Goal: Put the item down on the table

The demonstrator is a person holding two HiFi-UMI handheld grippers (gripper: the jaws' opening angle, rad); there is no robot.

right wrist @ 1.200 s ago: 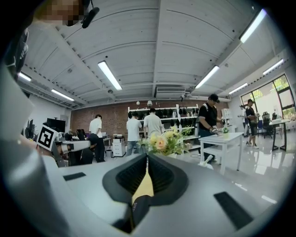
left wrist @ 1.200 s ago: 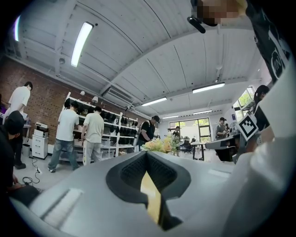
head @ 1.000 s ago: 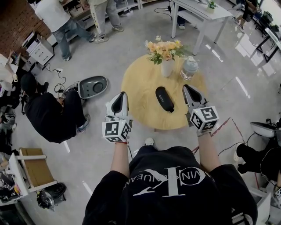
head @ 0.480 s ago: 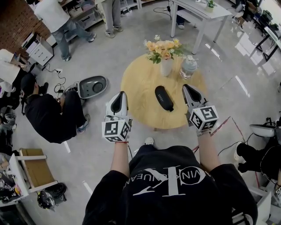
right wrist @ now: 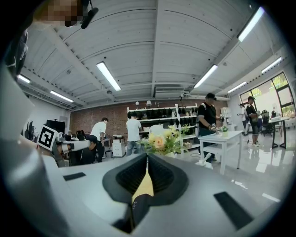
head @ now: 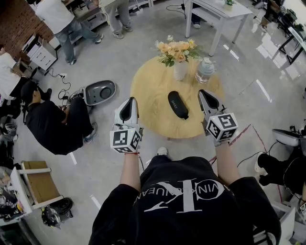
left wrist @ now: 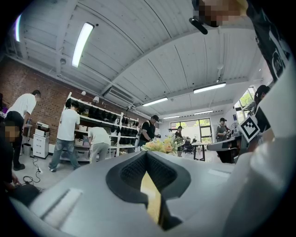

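Observation:
A black oblong item [head: 178, 105] lies flat on the round wooden table [head: 150, 95], near its middle, touching neither gripper. My left gripper [head: 128, 103] hovers at the table's near left edge, jaws shut with nothing in them. My right gripper [head: 205, 94] hovers at the near right edge, level with the item and to its right, also shut with nothing held. In the left gripper view the gripper [left wrist: 147, 153] shows its jaws meeting at the tip. The right gripper view shows that gripper [right wrist: 147, 155] the same way, with the flowers [right wrist: 159, 141] beyond.
A white vase of flowers [head: 180, 71] and a clear bottle [head: 205, 72] stand at the table's far side. A person in black [head: 57, 125] crouches on the floor to the left beside a grey device [head: 99, 92]. A white table [head: 217, 10] stands behind, a chair [head: 288, 139] to the right.
Both grippers have stayed almost in place, shut. The black item has not moved on the table. People at the back of the room have walked a little.

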